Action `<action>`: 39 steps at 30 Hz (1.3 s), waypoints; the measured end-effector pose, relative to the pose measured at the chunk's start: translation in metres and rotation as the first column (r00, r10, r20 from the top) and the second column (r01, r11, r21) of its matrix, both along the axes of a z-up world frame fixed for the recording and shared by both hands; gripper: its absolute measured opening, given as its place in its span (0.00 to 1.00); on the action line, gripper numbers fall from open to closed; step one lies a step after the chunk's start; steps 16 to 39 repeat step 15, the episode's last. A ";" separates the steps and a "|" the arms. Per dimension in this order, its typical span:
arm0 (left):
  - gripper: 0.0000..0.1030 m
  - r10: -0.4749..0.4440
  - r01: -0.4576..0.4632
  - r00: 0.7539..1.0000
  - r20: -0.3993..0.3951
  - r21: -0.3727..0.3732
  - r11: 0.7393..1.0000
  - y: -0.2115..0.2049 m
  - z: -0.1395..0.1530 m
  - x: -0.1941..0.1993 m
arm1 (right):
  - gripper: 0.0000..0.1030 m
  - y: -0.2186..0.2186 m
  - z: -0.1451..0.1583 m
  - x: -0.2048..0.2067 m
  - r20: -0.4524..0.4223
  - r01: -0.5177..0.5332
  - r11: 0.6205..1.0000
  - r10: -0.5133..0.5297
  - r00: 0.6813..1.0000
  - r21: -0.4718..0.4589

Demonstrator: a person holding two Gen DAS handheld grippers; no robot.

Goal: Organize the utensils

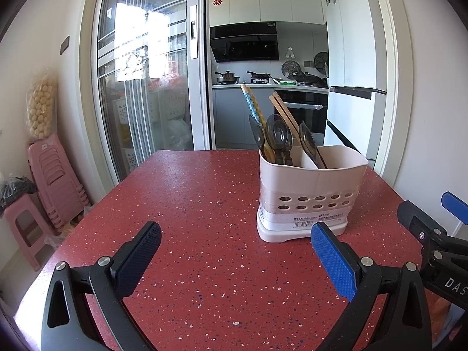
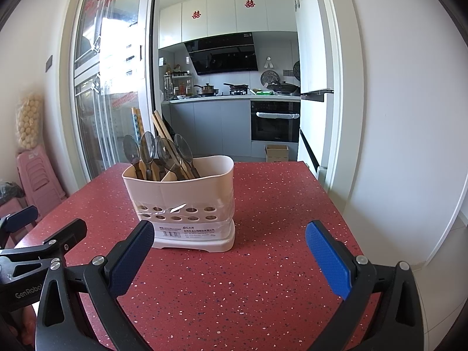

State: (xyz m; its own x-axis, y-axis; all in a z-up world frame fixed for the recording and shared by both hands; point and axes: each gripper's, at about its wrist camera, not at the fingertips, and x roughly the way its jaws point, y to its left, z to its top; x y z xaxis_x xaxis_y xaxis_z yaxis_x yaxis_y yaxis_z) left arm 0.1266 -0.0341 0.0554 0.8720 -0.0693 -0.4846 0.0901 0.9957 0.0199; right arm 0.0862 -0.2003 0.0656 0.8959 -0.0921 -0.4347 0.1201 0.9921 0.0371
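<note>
Red table [image 1: 190, 204] bare; we see spoons [image 2: 152, 149] and chopsticks [image 1: 282, 108] already in caddy [image 2: 181, 193] at 12 o'clock. Left gripper [image 1: 234, 251] and right gripper [image 2: 231, 251] gape, empty; looks done.

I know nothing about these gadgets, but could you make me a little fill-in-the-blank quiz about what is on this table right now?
1. The white utensil holder stands on a speckled table whose colour is ____.
2. The jaws of the left gripper and the right gripper are both ____, with nothing between them.
3. The spoons stand in the holder with their bowls pointing ____.
4. Beside the spoons, the long wooden sticks in the holder are ____.

Missing words: red; open; up; chopsticks
</note>
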 end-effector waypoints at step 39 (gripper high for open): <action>1.00 -0.004 0.004 1.000 -0.003 0.004 1.000 0.003 0.000 0.000 | 1.00 0.000 0.001 0.000 0.000 -0.002 1.000 0.002 1.000 0.000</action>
